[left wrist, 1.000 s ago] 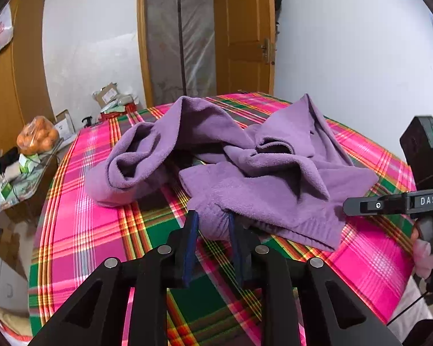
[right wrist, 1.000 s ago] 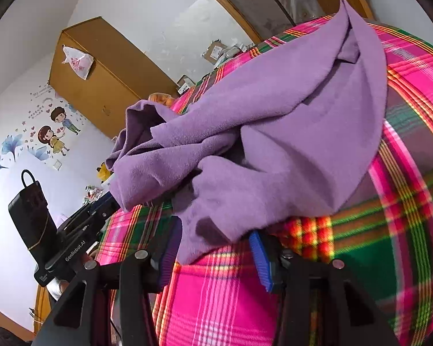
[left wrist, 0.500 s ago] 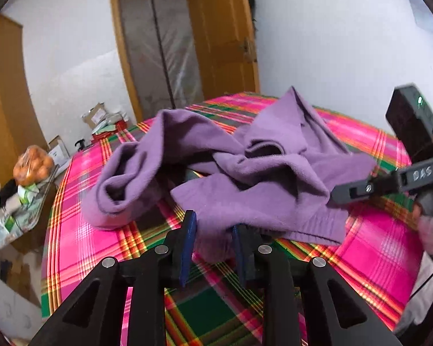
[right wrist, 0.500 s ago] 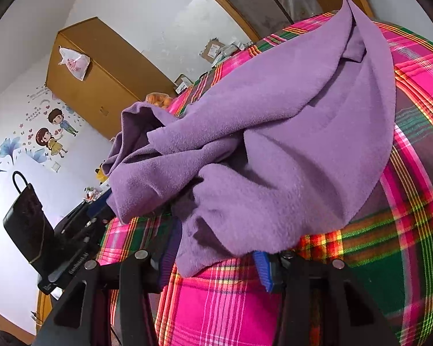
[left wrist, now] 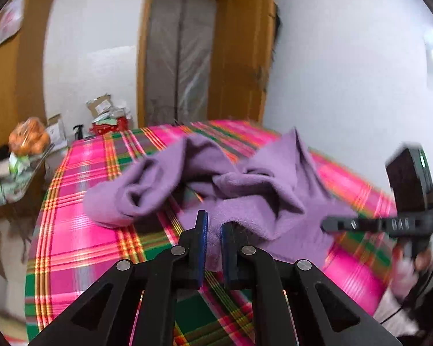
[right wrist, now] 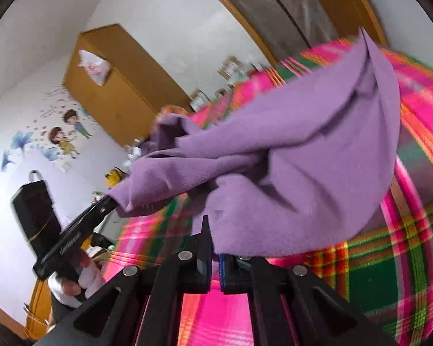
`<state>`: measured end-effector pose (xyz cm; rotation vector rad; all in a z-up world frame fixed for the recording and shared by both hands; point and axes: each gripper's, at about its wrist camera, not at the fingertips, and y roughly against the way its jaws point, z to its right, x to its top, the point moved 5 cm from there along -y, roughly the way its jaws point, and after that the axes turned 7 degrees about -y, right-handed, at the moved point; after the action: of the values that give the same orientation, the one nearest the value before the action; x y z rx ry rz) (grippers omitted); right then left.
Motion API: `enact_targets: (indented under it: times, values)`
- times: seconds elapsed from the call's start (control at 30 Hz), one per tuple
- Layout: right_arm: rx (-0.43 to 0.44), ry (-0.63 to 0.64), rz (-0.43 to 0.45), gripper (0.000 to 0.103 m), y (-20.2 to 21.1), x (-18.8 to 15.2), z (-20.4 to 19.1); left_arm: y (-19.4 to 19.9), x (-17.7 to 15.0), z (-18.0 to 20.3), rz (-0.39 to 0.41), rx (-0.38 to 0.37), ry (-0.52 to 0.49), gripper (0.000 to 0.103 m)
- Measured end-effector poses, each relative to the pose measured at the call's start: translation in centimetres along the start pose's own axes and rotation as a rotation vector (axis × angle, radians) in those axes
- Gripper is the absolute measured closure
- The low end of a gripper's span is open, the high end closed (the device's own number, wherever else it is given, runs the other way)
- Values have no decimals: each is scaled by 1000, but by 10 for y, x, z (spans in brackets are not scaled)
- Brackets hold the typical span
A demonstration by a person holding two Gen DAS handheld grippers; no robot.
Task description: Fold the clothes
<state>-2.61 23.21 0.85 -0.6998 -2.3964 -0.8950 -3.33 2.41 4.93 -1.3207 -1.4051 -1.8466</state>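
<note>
Purple garment is lying crumpled across the middle of a table covered in a pink, green and yellow plaid tablecloth, bunched into folds with one rolled lobe sagging toward the tablecloth's left edge and a peak standing up toward its far side. Left gripper is sitting at the garment's near hem, jaws nearly closed with a fold of purple fabric pinched between the blue pads. Right gripper is working at the garment's other near corner; jaws drawn almost together, fabric edge draping over and into the narrow gap, so it is gripping the cloth. In the right wrist view the garment is hanging lifted off the tablecloth, stretched between the two tools, and the left gripper is showing at the garment's far-left corner, a hand wrapping its handle. In the left wrist view the right gripper is poking in at the garment's right edge. Beyond the tablecloth's far side, a wooden door is standing open. Both views are blurring.
</note>
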Motion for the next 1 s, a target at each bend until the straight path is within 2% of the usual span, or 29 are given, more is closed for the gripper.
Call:
enact_targets:
  times: [0.13,0.3,0.37,0.43,0.47,0.5,0.53,0.6,0.7,0.77,0.87,0.9,0.97,1.0]
  values:
    - [104,82,91,100,42,3,-35,35,15,-40,87,48,154,95]
    - [204,178,130,100,82,-4,-67,72,16,-85,144,154,247,95]
    - [232,205,99,100,81,-9,-73,84,10,-104,149,192,283,95]
    - [235,235,21,100,70,-22,-76,88,1,-116,135,217,308,95]
    - [226,245,-16,100,63,-29,-76,90,-3,-121,128,229,321,95]
    - [212,249,-61,100,54,-38,-75,90,-8,-126,122,243,333,103]
    - [195,251,-111,100,44,-47,-72,91,-15,-135,114,290,348,103]
    - [169,240,-170,100,28,-59,-66,92,-27,-154,105,328,392,103]
    - [113,221,-207,98,12,-64,-56,84,-44,-171,62,310,454,103]
    - [90,227,-199,89,14,-59,-52,79,-53,-167,34,278,448,103]
    - [56,264,-119,75,28,-37,-57,70,-62,-145,0,212,383,101]
    - [43,277,-89,73,33,-30,-58,68,-65,-138,-7,192,358,100]
    - [16,304,-29,64,42,-14,-62,63,-69,-124,-24,159,302,93]
    - [3,317,1,61,47,-6,-64,60,-71,-117,-35,146,272,86]
